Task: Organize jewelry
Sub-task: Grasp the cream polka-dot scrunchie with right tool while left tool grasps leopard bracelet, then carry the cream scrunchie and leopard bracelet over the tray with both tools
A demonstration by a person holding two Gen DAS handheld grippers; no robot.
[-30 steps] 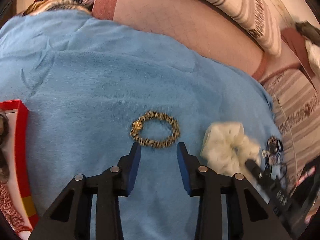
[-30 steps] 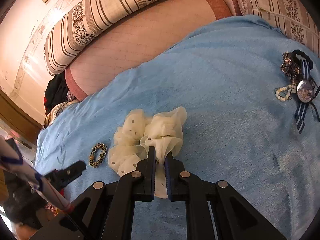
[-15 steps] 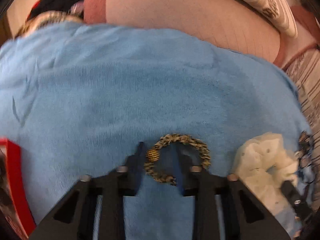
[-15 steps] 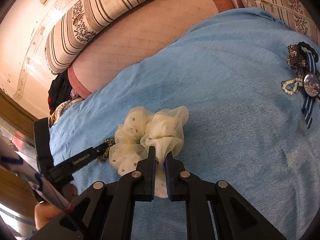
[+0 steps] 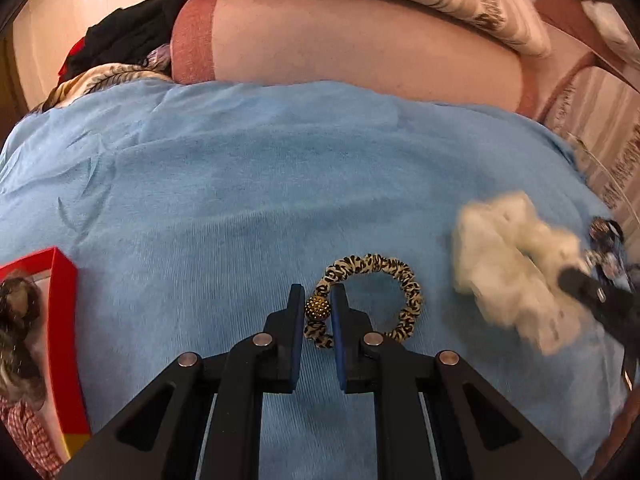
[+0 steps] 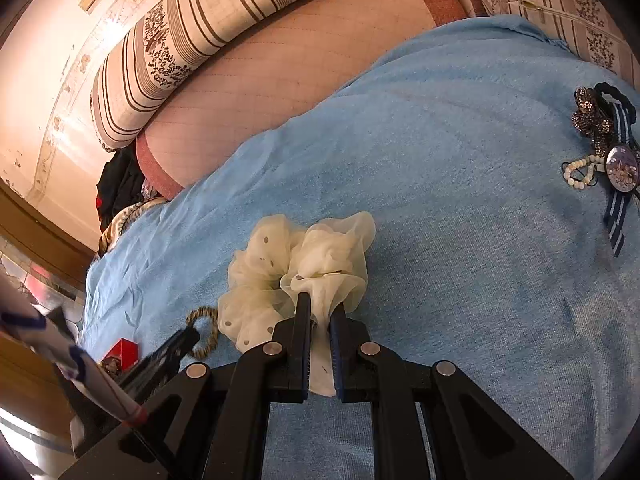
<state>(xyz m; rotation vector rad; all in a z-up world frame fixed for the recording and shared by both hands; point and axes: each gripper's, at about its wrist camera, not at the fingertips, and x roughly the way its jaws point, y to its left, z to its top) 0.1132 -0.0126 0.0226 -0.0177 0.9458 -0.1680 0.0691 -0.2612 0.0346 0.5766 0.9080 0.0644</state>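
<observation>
A leopard-print hair tie [image 5: 384, 268] with a gold bead lies on the blue towel [image 5: 240, 200]. My left gripper [image 5: 318, 300] is shut on the hair tie at its gold bead. My right gripper [image 6: 320, 312] is shut on a cream dotted scrunchie [image 6: 296, 264] that rests on the towel. The scrunchie shows blurred in the left wrist view [image 5: 516, 264]. The hair tie shows partly in the right wrist view [image 6: 204, 332], behind the left gripper's finger.
A red box [image 5: 60, 320] holding hair accessories sits at the left edge. A pile of a beaded flower, pearl strand and striped ribbon brooch [image 6: 608, 152] lies at the right on the towel. Striped and pink cushions [image 6: 280, 60] line the back.
My left gripper moved forward onto the hair tie and closed on its gold bead. My right gripper stayed shut on the scrunchie, nearly still.
</observation>
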